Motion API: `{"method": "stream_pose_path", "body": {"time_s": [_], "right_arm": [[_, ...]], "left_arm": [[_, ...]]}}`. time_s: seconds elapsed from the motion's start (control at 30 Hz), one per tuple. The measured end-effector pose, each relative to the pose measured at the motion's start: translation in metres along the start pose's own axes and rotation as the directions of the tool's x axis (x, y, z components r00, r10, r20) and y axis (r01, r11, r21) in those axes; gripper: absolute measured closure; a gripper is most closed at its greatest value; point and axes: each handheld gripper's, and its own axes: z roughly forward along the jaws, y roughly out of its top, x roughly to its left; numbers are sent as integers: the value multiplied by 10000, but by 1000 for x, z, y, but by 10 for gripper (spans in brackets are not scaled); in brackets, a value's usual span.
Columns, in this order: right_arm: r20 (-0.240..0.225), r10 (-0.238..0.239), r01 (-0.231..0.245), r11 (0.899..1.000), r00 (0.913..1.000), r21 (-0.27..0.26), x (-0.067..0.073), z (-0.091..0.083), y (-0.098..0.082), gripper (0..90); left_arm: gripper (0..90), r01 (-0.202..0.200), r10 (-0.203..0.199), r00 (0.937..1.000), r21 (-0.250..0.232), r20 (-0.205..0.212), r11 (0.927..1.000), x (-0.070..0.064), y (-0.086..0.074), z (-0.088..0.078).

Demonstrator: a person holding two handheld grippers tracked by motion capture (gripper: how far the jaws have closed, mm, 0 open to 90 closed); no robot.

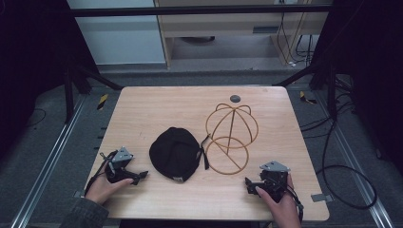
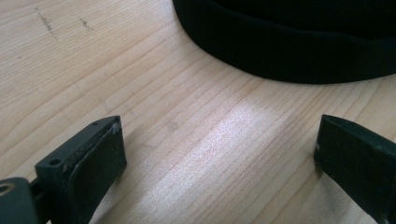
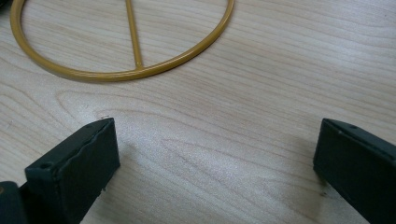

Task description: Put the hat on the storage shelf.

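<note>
The soft, light cap (image 1: 174,153) beside the wire stand (image 1: 230,137) should pinch easily at its brim edge, both claws (image 1: 139,176) (image 1: 248,182) spread empty on the surface (image 1: 157,104).

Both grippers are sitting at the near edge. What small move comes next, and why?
Probably ease the left gripper forward to the black cap. Its jaws stand open with bare table between them, and the cap's edge lies just ahead. The right gripper, also open, faces the wire stand.

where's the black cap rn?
High view: black cap lies mid-table, just left of the gold wire stand, ahead of the open left tongs.
</note>
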Motion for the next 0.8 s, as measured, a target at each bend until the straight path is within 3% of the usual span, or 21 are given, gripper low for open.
{"method": "stream_pose_path", "body": {"time_s": [0.47,0.5,0.63,0.73,0.8], "right_arm": [[1,-1,1,10000,10000,-1,0,0,0,4],[1,-3,3,10000,10000,0,0,0,0,4],[-2,1,-1,10000,10000,-2,0,0,0,4],[-1,4,-4,10000,10000,-2,0,0,0,4],[4,25,-25,10000,10000,-3,0,0,0,4]], "left_arm": [[9,-119,117,9998,139,142,9998,0,0,-2],[12,-26,23,9995,102,309,9999,0,0,-3],[42,8,-11,9998,134,202,9999,0,4,-6],[44,-342,340,9994,273,111,9990,-2,15,-12],[49,-719,702,9969,526,345,9960,-8,30,-18]]}}
